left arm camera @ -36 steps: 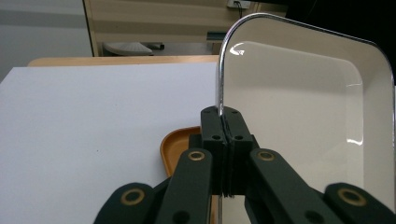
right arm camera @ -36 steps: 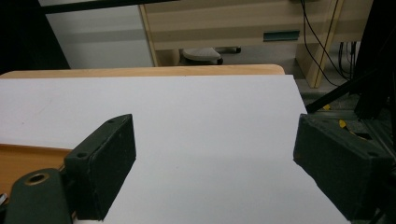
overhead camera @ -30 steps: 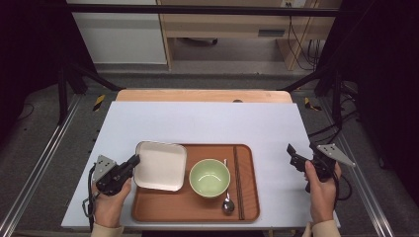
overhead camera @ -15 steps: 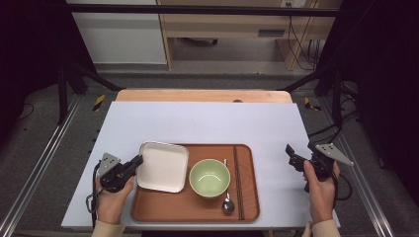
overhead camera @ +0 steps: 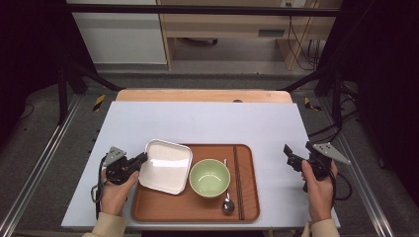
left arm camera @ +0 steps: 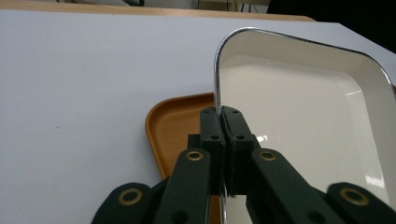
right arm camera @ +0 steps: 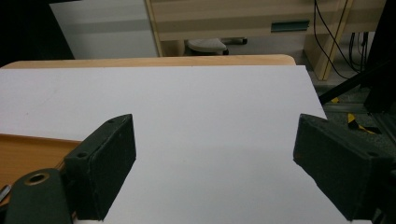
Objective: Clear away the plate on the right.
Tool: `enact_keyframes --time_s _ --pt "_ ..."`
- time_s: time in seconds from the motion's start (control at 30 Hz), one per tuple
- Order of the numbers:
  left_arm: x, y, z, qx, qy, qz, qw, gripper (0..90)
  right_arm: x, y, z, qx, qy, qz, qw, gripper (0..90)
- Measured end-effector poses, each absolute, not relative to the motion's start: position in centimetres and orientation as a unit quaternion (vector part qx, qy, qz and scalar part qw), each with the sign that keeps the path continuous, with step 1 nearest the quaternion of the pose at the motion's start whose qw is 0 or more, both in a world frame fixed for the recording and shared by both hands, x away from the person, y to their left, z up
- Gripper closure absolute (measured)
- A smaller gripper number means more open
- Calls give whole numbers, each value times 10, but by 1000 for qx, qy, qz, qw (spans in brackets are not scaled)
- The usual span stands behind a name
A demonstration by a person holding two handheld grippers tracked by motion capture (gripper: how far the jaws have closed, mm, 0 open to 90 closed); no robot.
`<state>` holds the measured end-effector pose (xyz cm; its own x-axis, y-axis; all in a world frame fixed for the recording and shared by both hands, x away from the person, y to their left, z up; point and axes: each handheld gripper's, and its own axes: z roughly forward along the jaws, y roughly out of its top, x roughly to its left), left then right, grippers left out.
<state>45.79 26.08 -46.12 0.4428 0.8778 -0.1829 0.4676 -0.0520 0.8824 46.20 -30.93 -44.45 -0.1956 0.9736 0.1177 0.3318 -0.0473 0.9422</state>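
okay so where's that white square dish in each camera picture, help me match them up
High view: white dish left of centre, over the brown tray's left end, its edge in the left gripper.
Left gripper view: dish at right, rim pinched between the jaws.
Right gripper view: not in it.
Shared landmark: the brown tray.

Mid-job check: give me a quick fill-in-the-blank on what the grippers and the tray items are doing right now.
1. The left gripper is shut on the rim of the white ____.
2. The green bowl sits on the brown ____.
3. The right gripper has its jaws ____, with nothing between them.
4. The spoon lies beside the dark ____.

Missing words: dish; tray; open; chopsticks
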Motion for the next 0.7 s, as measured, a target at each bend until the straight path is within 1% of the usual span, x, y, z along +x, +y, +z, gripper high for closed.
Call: enact_keyframes --time_s 0.13,0.7 --pt "459 260 -463 700 484 204 484 878 463 -309 -445 542 607 482 325 133" --pt "461 253 -470 728 477 181 458 876 465 -308 -447 544 609 481 319 131"
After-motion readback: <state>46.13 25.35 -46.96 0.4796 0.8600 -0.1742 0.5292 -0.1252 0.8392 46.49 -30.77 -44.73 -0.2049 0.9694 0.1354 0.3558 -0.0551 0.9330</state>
